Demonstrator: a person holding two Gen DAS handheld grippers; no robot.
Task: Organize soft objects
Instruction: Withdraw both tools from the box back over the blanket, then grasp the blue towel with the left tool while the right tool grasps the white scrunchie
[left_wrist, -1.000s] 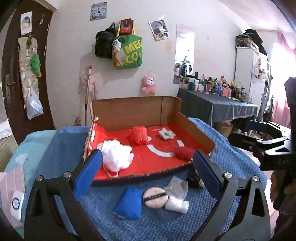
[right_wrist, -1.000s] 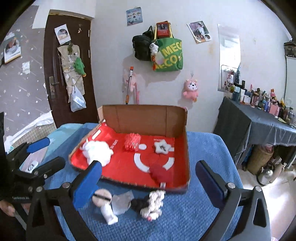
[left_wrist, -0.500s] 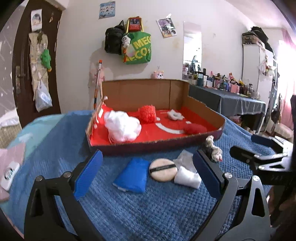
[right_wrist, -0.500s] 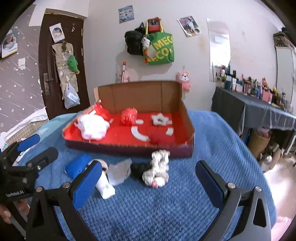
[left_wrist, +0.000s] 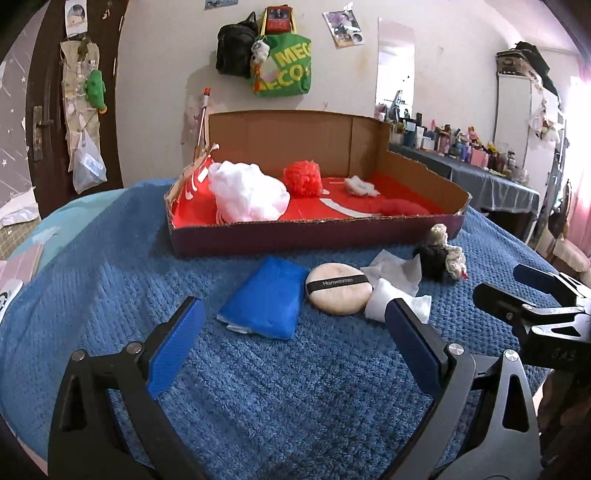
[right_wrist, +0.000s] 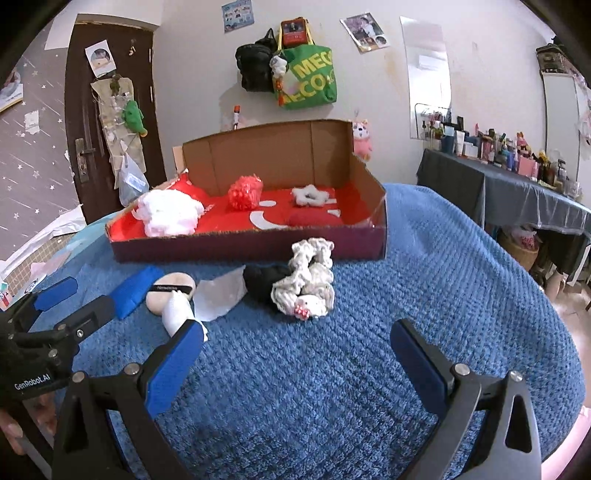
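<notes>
Round beige powder puff (left_wrist: 339, 288) on the blue blanket: black band across it (left_wrist: 338, 281) carries white lettering, roughly "Hanwomen" (small, middle letters uncertain).

Green fabric tote bag (right_wrist: 310, 75) hanging on the wall: yellow capitals, top line "MEG", lower line "ECO" plus a cut-off letter; folds hide the rest.

Black body of the left gripper (right_wrist: 55, 308), seen from the right wrist camera: white print "GenRobot.AI" (right_wrist: 31, 383).

Wall posters and table bottles: print too small to read.
</notes>
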